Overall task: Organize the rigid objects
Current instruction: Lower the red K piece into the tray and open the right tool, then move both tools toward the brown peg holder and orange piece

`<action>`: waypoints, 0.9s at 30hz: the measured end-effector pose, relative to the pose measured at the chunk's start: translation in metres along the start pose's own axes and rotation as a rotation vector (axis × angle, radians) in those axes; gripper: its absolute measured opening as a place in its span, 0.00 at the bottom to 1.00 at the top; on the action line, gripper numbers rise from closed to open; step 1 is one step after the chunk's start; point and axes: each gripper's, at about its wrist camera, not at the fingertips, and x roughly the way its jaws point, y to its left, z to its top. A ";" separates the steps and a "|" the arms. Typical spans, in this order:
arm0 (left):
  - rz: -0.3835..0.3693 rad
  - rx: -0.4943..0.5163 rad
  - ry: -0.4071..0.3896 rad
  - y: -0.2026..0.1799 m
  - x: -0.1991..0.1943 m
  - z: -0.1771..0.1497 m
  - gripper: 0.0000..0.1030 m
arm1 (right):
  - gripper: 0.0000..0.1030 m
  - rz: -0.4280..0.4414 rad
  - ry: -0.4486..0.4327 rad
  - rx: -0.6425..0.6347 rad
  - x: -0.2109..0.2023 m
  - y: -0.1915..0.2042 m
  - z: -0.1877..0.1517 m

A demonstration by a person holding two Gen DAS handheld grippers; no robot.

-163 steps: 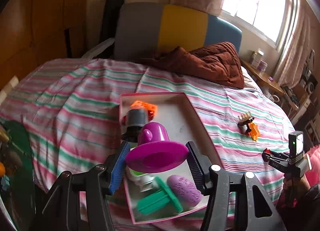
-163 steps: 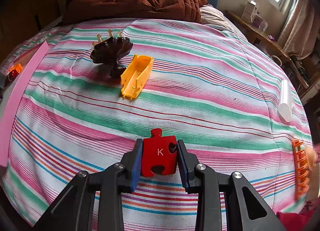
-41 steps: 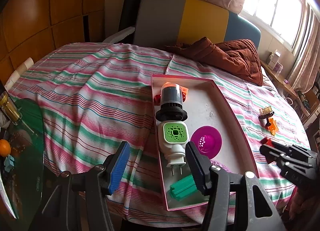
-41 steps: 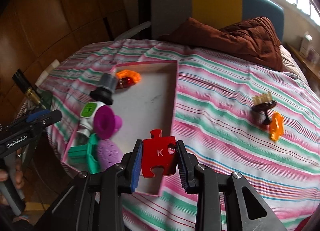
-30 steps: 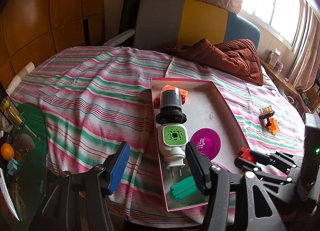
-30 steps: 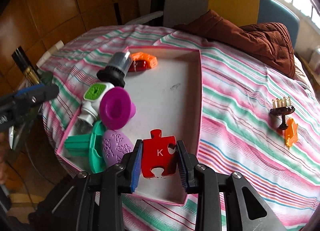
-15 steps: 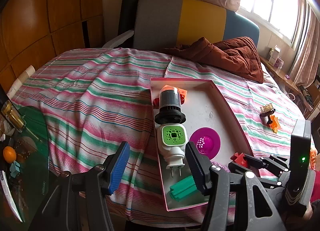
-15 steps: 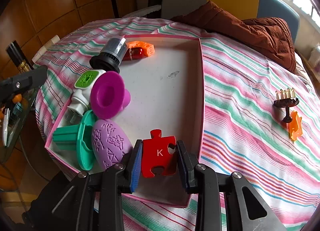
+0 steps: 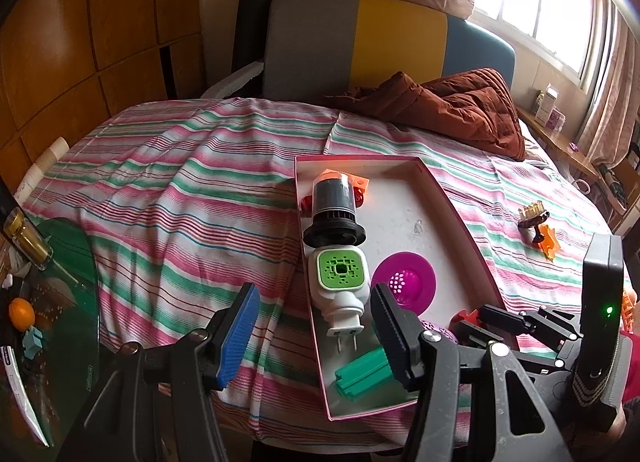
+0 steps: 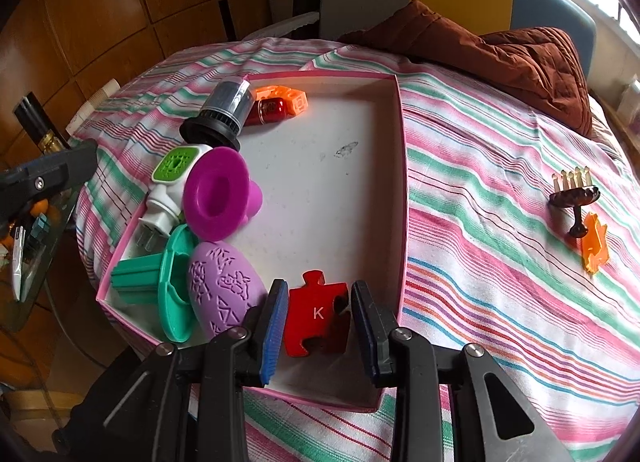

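Covering most of both views, we see the bed (image 9: 168,197) with its pink, green and white striped sheet, and a rust-brown quilt (image 10: 516,49) heaped near the headboard. On the sheet lies the pink-rimmed tray (image 10: 402,197) with a white floor. Along its left side we find a black-and-clear cap (image 10: 224,111), a white plug-in unit with a green grille (image 9: 342,282), a purple funnel-shaped piece (image 10: 218,199), a teal plastic piece (image 10: 160,282) and a lilac egg-shaped piece (image 10: 224,294) embossed with small figures. An orange block (image 10: 286,95) and a small red bottle (image 10: 272,109) sit touching at the far corner.

We hold the left gripper (image 9: 312,332) with its jaws spread and nothing between them, over the near left edge of the tray. Our right gripper (image 10: 318,322) is pinching the red puzzle piece (image 10: 316,314), which hangs over the tray's near right corner, just beside the lilac egg. A white letter "K" is the only writing we can read on it.

Well apart on the sheet to the right stand a small brown cake stand with candles (image 10: 574,195) and an orange toy piece (image 10: 596,248), touching each other.
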 end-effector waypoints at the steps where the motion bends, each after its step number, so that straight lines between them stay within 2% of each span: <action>1: -0.001 0.002 0.001 -0.001 0.000 0.000 0.57 | 0.33 0.001 -0.003 0.002 -0.001 0.000 0.000; 6: -0.004 0.013 -0.001 -0.005 -0.001 0.000 0.57 | 0.39 -0.001 -0.021 0.004 -0.006 -0.001 0.001; 27: -0.004 0.059 -0.012 -0.020 -0.006 0.001 0.57 | 0.40 -0.018 -0.085 0.054 -0.026 -0.018 0.007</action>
